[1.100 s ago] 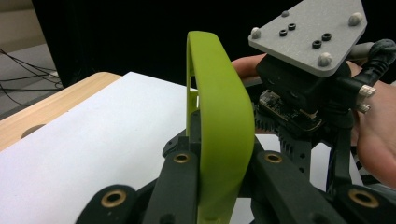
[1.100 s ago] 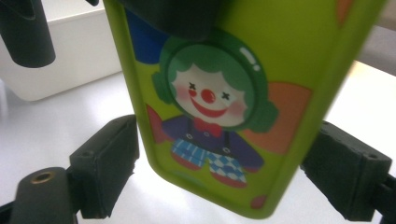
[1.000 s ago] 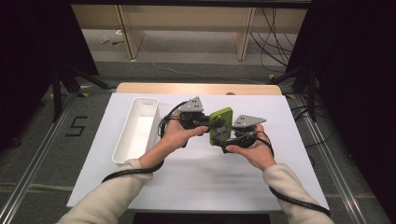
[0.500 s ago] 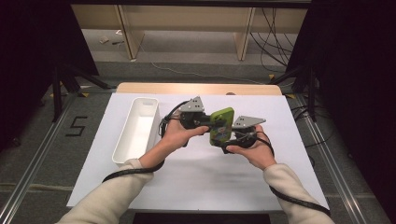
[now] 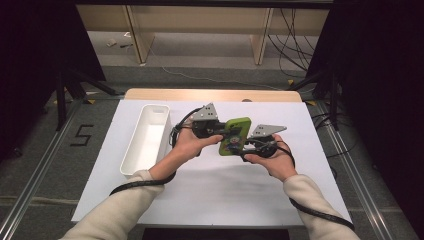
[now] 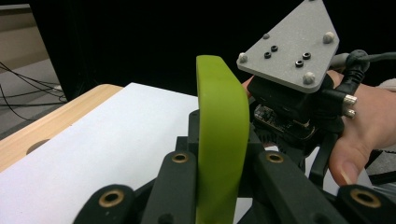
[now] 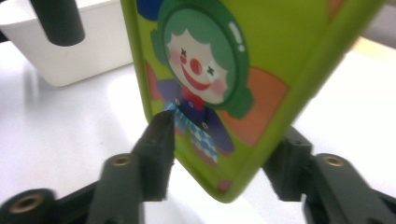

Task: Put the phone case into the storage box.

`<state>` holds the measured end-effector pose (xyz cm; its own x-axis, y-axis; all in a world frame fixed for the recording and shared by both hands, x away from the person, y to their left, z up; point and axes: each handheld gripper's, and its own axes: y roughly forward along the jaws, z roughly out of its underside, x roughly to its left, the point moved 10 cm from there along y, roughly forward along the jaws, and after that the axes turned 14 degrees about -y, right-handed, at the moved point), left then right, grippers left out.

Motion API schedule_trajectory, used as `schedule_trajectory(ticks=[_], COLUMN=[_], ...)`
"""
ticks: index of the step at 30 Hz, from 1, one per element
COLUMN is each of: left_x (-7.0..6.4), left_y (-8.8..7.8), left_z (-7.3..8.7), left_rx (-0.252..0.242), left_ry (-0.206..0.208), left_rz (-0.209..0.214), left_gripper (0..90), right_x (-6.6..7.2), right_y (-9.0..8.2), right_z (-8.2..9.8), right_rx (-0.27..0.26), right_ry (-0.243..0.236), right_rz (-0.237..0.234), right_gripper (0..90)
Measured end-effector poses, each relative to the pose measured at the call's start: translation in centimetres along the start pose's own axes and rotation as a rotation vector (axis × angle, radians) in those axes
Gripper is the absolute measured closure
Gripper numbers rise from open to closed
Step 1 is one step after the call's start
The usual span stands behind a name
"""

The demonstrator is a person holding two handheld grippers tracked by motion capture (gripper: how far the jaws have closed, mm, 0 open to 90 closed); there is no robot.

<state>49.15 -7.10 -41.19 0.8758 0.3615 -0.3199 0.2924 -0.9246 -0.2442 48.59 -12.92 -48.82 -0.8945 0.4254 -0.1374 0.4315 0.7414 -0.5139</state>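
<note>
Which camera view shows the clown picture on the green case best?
The right gripper view: the clown picture on the green case is close and facing the camera. The high view shows the case small, its picture too tiny to read. The left gripper view shows just the plain green edge.

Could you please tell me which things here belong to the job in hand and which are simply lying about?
In the job:
- green clown case, held above the table
- left claw, shut on the case's edge
- right claw, just closing around its lower end

Lying about:
- white tray, left of the hands
- table
</note>
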Motion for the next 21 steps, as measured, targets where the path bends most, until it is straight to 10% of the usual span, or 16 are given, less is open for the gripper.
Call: schedule_trajectory(ticks=[11,21], left_x=[0.24,0.54], left_y=[-0.04,0.12], left_z=[0.02,-0.38], left_rx=[0.001,-0.028], left_ry=[0.012,0.006], left_rz=[-0.012,-0.087], left_gripper=[64.1,41.1], right_x=[-0.16,0.40], right_y=[-0.74,-0.64], right_z=[0.41,0.08], right_rx=[-0.024,-0.001], right_ry=[0.053,0.066], right_rz=[-0.076,-0.085], right_gripper=[77.7,78.2])
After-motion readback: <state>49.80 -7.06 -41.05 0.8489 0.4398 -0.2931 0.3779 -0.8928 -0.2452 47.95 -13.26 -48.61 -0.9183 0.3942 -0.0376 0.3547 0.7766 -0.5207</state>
